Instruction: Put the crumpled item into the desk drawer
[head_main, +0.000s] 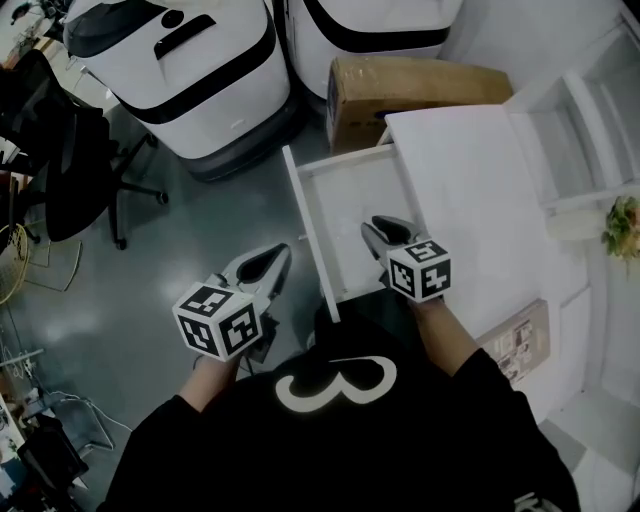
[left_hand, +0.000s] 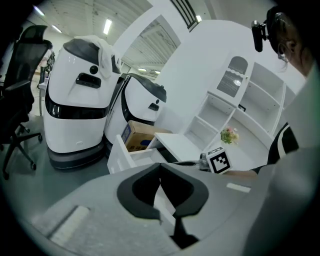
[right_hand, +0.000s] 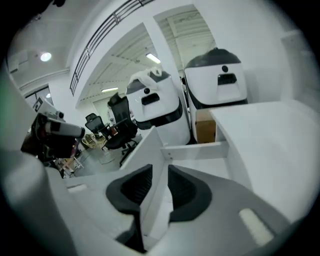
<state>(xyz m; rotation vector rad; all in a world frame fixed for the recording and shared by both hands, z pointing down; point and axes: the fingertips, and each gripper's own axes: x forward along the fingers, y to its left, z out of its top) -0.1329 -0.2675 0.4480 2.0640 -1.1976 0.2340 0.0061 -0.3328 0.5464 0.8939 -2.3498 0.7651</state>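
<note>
Nearest to us is our own black top (head_main: 340, 440), with both arms reaching forward out of it. Our left gripper (left_hand: 160, 166) hangs over the grey floor (head_main: 200, 215), just outside the drawer's long outer panel. Its two jaws meet at the tips, and nothing sits in the hollow behind them.

Our right gripper (right_hand: 159, 170) is held over the inside of the open drawer (head_main: 309, 232), toward the end nearest us, and points along its length. Its jaws stand partly apart with nothing pressed between them; through the gap we see only the drawer's white floor and wall. The drawer is pulled well out from the left edge of the white desk (head_main: 470, 200). We cannot tell where the crumpled item is: no view shows it, and the right gripper covers part of the drawer's floor.

A printed sheet (head_main: 520, 338) lies by the desk's near edge. Farther on, a white shelf unit (head_main: 585, 120) stands along the desk's right side, with a small bunch of flowers (head_main: 622, 226) at its foot. Past the drawer's far end, a cardboard box (head_main: 400, 88) sits on the floor by the desk's far corner. Two large white-and-black machines (head_main: 185, 60) stand beside and behind the box. A black office chair (head_main: 75, 170) stands off to the left.
</note>
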